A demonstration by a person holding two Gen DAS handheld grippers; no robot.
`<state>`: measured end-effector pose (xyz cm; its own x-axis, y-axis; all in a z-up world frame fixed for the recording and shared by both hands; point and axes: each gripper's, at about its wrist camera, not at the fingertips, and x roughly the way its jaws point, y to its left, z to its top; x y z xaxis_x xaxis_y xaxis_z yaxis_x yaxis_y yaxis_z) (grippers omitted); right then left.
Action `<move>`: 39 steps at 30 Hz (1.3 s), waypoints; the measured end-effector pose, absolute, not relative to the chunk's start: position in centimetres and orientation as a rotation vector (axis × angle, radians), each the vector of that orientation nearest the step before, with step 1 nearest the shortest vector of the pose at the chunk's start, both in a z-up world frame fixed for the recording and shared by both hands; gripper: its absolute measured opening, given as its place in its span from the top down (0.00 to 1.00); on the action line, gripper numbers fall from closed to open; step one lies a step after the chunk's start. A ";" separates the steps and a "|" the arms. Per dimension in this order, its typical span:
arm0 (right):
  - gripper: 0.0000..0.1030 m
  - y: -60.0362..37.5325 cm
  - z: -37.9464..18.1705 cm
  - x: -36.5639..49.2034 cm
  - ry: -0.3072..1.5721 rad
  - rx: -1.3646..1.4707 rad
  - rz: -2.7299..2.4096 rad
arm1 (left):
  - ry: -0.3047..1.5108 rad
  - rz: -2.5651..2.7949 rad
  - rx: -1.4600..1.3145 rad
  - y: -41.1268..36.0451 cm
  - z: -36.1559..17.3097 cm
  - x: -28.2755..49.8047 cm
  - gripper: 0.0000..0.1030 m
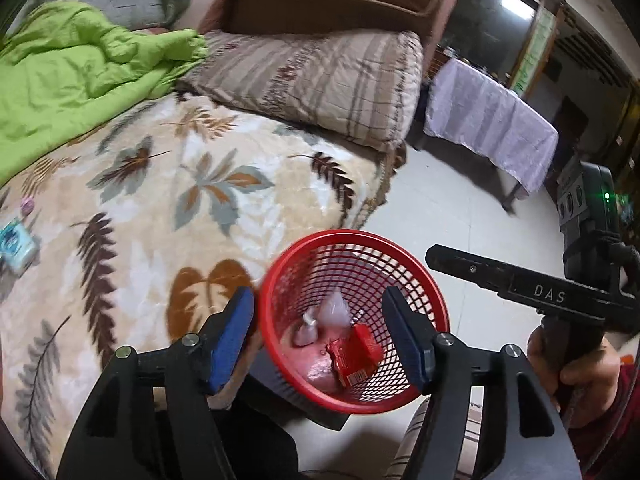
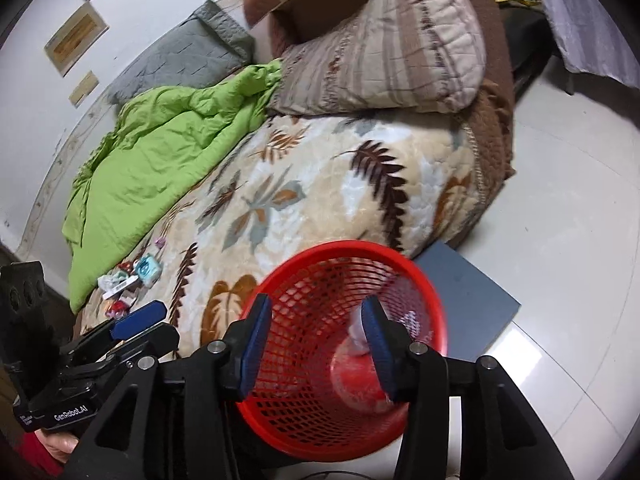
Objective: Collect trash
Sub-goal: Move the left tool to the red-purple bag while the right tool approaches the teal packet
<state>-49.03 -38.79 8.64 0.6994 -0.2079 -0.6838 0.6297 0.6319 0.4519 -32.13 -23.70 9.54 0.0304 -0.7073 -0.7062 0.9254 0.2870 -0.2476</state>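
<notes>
Red mesh basket (image 1: pixel 400 268), wrappers (image 1: pixel 352 354) inside

the basket (image 1: pixel 356 320) is set on the floor (image 1: pixel 460 208) just beside the bed (image 1: pixel 192 184), with wrappers (image 1: pixel 352 354) lying inside it, more litter (image 2: pixel 132 276) left on the blanket, and pillows (image 1: pixel 320 80) behind.

Both wrist cameras look steeply down, close over the red basket (image 1: pixel 434 300), sharing the bed (image 2: pixel 320 184).
</notes>
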 end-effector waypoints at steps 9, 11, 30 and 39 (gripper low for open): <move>0.50 -34.1 9.0 -42.6 0.666 0.644 -0.359 | 0.773 -0.988 0.186 -16.2 11.2 -26.7 0.36; 0.50 -33.1 9.1 -41.1 0.674 0.629 -0.320 | 0.781 -0.922 0.146 -14.3 11.3 -25.1 0.36; 0.50 -25.1 9.2 -26.2 0.780 0.450 -0.055 | 0.934 -0.450 -0.071 0.5 6.5 -8.4 0.36; 0.49 -25.1 9.0 -24.3 0.795 0.424 -0.049 | 0.945 -0.415 -0.033 -2.0 3.6 -2.3 0.36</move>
<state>-24.30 -25.07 8.96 0.7037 0.1151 -0.7011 0.1998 0.9149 0.3507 -2.33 -2.02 3.64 0.5128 -0.3592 -0.7797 0.3303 0.9209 -0.2070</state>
